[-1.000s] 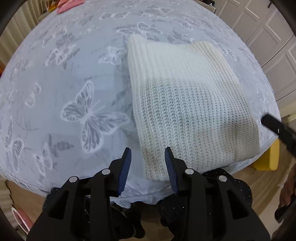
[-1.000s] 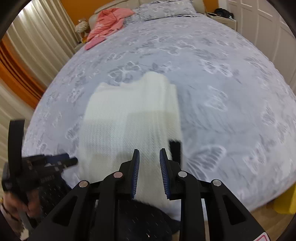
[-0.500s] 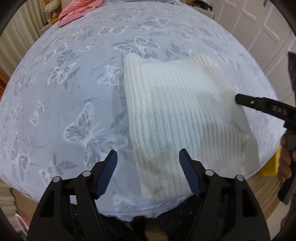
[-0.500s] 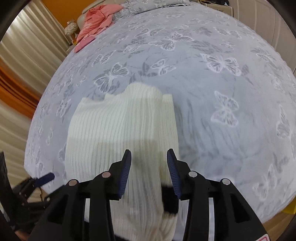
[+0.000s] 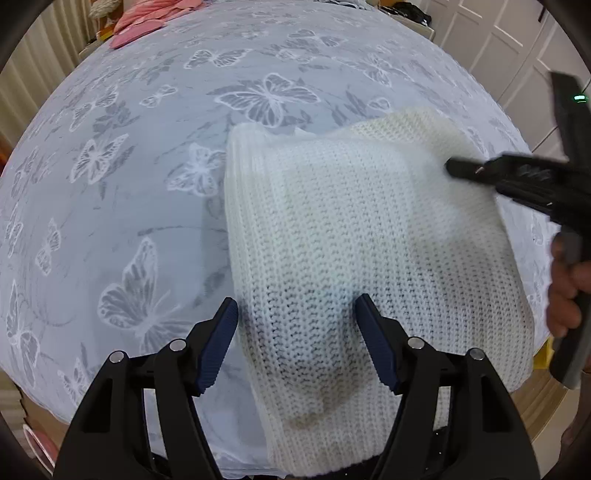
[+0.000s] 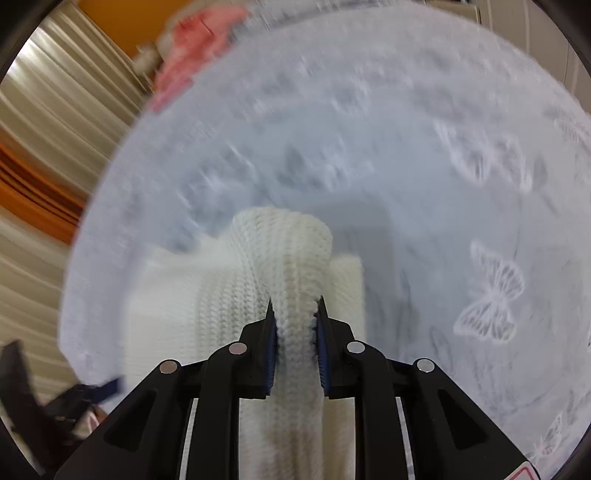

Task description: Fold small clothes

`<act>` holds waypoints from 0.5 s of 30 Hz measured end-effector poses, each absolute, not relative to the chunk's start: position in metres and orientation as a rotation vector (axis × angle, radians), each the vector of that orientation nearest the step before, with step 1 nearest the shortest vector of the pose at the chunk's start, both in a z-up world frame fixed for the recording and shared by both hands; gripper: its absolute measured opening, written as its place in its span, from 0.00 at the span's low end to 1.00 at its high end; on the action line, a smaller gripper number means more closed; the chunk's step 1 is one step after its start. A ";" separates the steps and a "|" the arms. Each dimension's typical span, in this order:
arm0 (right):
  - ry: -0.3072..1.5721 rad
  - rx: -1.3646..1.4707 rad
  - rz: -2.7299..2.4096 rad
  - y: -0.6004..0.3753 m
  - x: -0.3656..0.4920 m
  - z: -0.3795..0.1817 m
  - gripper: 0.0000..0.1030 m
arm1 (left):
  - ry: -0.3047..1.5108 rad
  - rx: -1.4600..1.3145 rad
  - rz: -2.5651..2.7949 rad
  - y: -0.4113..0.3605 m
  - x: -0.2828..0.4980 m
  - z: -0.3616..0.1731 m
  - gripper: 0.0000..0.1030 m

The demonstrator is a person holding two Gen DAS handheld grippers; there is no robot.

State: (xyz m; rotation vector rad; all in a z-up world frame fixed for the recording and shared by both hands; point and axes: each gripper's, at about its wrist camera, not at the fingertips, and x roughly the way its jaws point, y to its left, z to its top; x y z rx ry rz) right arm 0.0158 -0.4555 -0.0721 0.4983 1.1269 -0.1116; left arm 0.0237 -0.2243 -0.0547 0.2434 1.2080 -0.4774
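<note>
Half a second before, the right gripper (image 6: 295,325) had stood with jaws apart over the knit (image 5: 351,251); now its jaws were clamped on a bunched ridge of that white knit, and the right-wrist view was smeared with motion, so the pinched edge was probably being lifted. The left gripper (image 5: 299,343) had come forward too: its jaws were wide apart, one to each side of the knit's near left corner, gripping nothing. Whether they touched the fabric could not be told.

That change suggested the fold had begun on the right side only, with the left corner not yet taken. Judged from this, both sides would need to travel together, or the knit would skew.

Outward from the jaws, the knit lay at the near end of the bed (image 5: 147,184), already doubled into a block, its near corner drooping over the bed's edge below the left jaws. From the left wrist, the knit's far right corner looked raised and blurred beside the right gripper. Beyond the knit's far edge the butterfly cover ran bare, giving ample room to carry the fold forward. A pink garment (image 5: 147,18) lay well away from the knit, at the far end of the bed.
</note>
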 end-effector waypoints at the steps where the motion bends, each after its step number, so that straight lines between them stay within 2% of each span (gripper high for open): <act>1: 1.154 0.477 -0.102 -0.452 0.018 -0.082 0.21 | 1.209 0.252 -0.471 -0.226 0.024 -0.056 0.64; 9: 0.996 0.435 -0.090 -0.437 -0.002 -0.020 0.21 | 1.205 0.279 -0.460 -0.228 0.022 -0.059 0.65; 13: 1.088 0.356 -0.064 -0.431 0.020 -0.046 0.16 | 1.202 0.283 -0.455 -0.229 0.021 -0.059 0.65; 15: 1.124 0.345 -0.102 -0.442 0.026 -0.067 0.06 | 1.202 0.284 -0.454 -0.229 0.020 -0.059 0.65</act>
